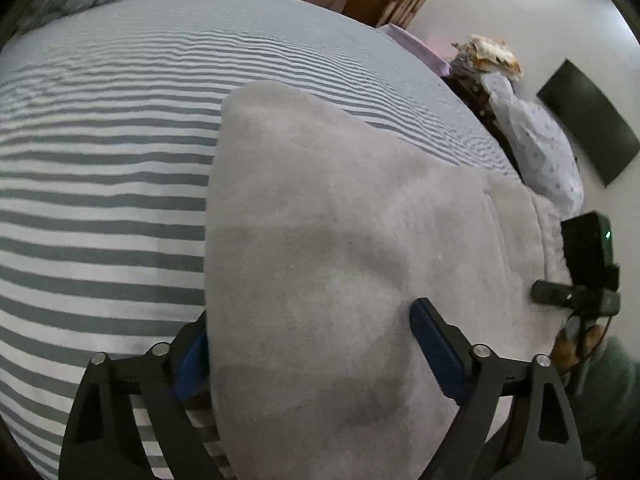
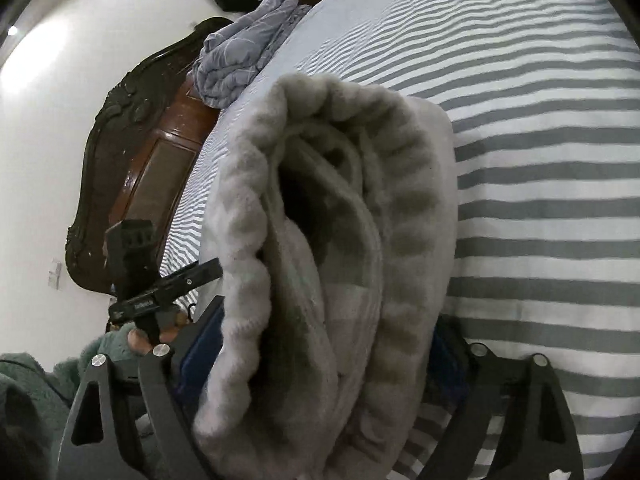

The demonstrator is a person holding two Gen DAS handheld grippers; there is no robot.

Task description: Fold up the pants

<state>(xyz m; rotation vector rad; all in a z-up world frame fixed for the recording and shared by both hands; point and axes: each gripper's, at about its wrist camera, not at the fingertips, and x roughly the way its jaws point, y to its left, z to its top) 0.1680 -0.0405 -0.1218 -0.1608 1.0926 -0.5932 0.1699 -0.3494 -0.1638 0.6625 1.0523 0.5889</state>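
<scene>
The grey fleece pants (image 1: 340, 240) lay on the striped bed (image 1: 100, 208), seemingly folded over in layers already. Both the left gripper (image 1: 312, 344) and right gripper (image 2: 316, 364) had their fingers spread wide around the cloth; further folding probably remained.

The grey-and-white striped bed sheet (image 1: 100, 184) lies open and flat to the left of the fluffy light-grey pants (image 1: 340, 240), with room to pass. On the other side, the right gripper (image 1: 576, 280) sits close at the pants' edge. Beyond the sheet, a crumpled blue-grey quilt (image 2: 244, 52) and a carved dark wooden headboard (image 2: 136, 160) block the way.
</scene>
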